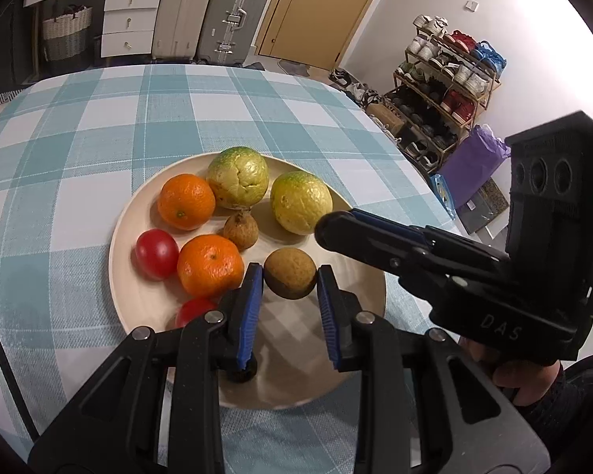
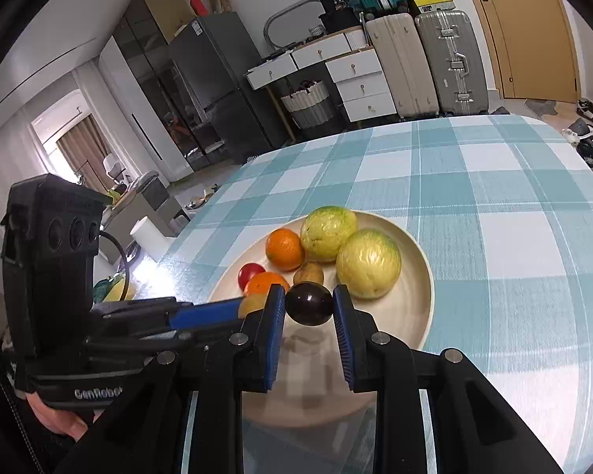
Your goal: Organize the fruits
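A cream plate [image 1: 116, 245] on the checked tablecloth holds two big green-yellow fruits [image 1: 239, 177], two oranges [image 1: 186, 201], two red tomatoes [image 1: 156, 253] and a small wrinkled brown fruit [image 1: 241, 230]. My left gripper [image 1: 290, 278] is shut on a round brown fruit [image 1: 290, 266], held over the plate's near half. In the right wrist view my right gripper [image 2: 309, 298] is shut on a dark purple round fruit [image 2: 310, 308] above the plate [image 2: 425, 296]. The two grippers are close together, with the left gripper [image 2: 241, 308] coming in from the left.
The blue-and-white checked table [image 1: 79, 138] spreads beyond the plate. Its right edge drops toward a shoe rack [image 1: 446, 79] and a purple bag [image 1: 474, 162]. Suitcases [image 2: 427, 63] and white drawers [image 2: 359, 83] stand behind the table. A hand [image 1: 525, 375] holds the right gripper.
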The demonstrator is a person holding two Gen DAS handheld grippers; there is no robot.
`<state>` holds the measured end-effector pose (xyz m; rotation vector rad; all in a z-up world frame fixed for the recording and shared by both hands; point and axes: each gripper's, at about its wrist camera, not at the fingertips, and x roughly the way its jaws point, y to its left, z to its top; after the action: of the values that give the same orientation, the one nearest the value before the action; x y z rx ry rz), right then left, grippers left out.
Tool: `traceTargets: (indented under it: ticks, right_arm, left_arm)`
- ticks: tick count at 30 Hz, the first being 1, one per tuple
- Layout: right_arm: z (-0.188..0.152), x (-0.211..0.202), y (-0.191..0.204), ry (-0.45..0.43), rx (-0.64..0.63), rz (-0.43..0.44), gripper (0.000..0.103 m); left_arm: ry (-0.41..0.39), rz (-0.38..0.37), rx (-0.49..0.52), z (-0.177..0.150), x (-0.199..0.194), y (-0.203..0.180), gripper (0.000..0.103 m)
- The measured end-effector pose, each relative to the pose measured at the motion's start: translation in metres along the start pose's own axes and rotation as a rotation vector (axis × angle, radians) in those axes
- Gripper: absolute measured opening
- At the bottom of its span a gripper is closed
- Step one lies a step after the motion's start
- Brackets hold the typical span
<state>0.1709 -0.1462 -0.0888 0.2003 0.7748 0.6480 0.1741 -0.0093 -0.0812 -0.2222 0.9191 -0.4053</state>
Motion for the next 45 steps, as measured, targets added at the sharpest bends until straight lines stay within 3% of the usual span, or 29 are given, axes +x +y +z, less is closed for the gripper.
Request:
traceTargets:
  ticks: [9,14,16,20,25,29,31,37,39,41,45]
  right_arm:
    - [0.007,0.019,-0.005,0.041,0.007,0.005,0.025]
    - [0.011,0.023,-0.006,0.041,0.023,0.005,0.027]
    - [0.012,0.021,-0.009,0.033,0.039,0.015,0.030]
    - [0.010,0.014,-0.019,0.008,0.096,0.052,0.048]
    - [0.007,-0.004,-0.020,-0.033,0.096,0.026,0.049]
    - [0.001,-0.021,-0.023,-0.079,0.105,0.006,0.065]
    - [-0.002,-0.028,-0.021,-0.099,0.097,-0.012,0.067]
    - [-0.010,-0.047,-0.015,-0.131,0.079,-0.038,0.073]
    - [-0.011,-0.055,-0.008,-0.155,0.058,-0.050,0.078]
    - [-0.012,-0.064,-0.001,-0.183,0.032,-0.062,0.084]
    - [-0.015,-0.078,0.016,-0.236,-0.034,-0.088,0.093]
  left_arm:
    - [-0.002,0.003,-0.031,0.002,0.011,0.008,0.025]
    - [-0.018,-0.031,-0.046,0.004,0.007,0.011,0.025]
    - [-0.033,-0.041,-0.047,0.005,0.003,0.010,0.025]
    - [-0.045,-0.034,-0.056,0.004,-0.003,0.009,0.025]
    - [-0.081,-0.002,-0.050,0.000,-0.017,0.007,0.025]
    - [-0.132,0.038,-0.038,-0.005,-0.034,0.004,0.026]
    - [-0.148,0.058,-0.032,-0.007,-0.041,0.002,0.026]
    - [-0.212,0.121,-0.031,-0.013,-0.067,-0.002,0.042]
    - [-0.236,0.150,-0.030,-0.015,-0.077,-0.005,0.052]
    - [-0.266,0.188,-0.030,-0.016,-0.089,-0.007,0.078]
    - [-0.357,0.239,-0.034,-0.018,-0.115,-0.010,0.086]
